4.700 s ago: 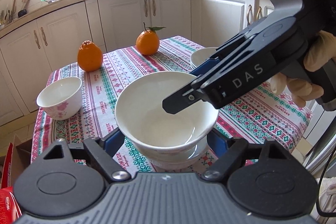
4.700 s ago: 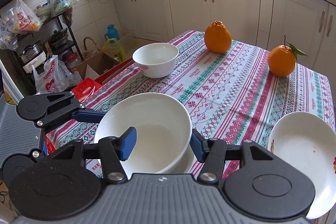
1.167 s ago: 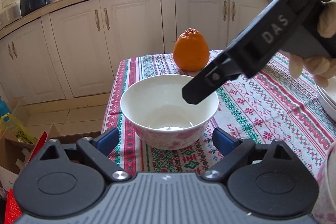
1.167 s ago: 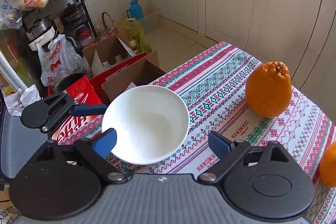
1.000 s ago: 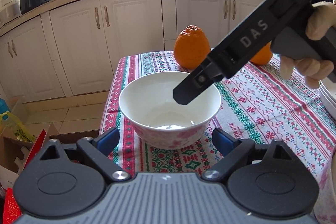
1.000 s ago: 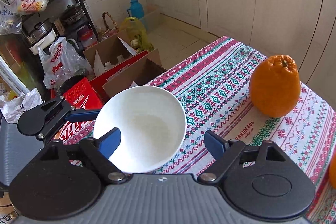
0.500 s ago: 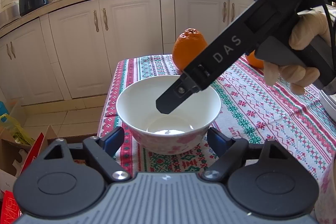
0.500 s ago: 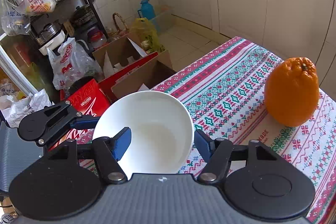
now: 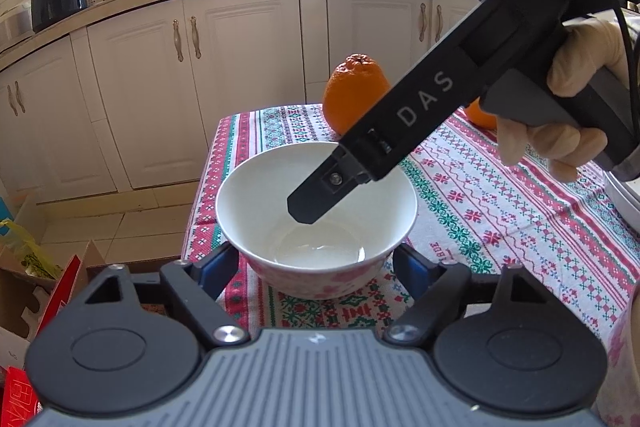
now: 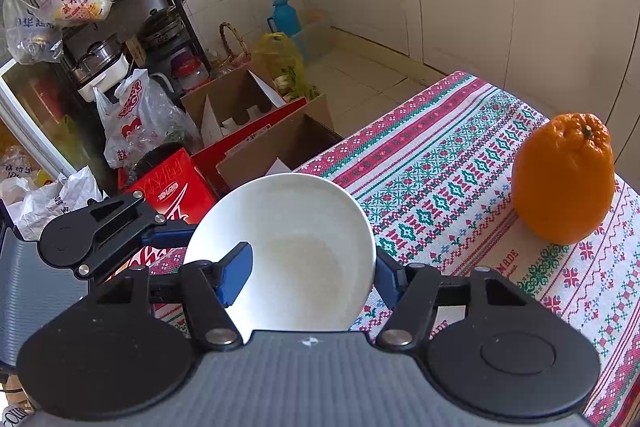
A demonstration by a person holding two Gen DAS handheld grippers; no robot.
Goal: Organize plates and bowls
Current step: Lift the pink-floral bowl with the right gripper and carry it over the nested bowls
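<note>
- A tall orange (image 9: 354, 95) stands on the patterned tablecloth (image 9: 472, 211) behind the white bowl (image 9: 316, 219), well apart from it. A second orange (image 9: 480, 117) is mostly hidden behind the right tool's handle.
- The edge of a white plate stack (image 9: 624, 199) shows at the far right of the table.
- Beyond the table's near corner, on the floor, lie cardboard boxes (image 10: 256, 111), a red carton (image 10: 172, 183) and plastic bags (image 10: 136, 123).
- The bowl sits upright near the table's corner.
- The left gripper (image 9: 314, 265) points forward and slightly down. Its blue pads (image 9: 218, 267) flank the bowl low on both sides and its jaws are closing. I cannot tell whether the pads press on the wall yet.
- The right gripper (image 10: 310, 277) slants steeply down from the upper right, carried by a gloved hand (image 9: 568, 87). One finger hangs inside the bowl and the other sits just outside the rim. Its jaws are closing with the bowl's wall between them, and the inner pad is clear of the wall.
</note>
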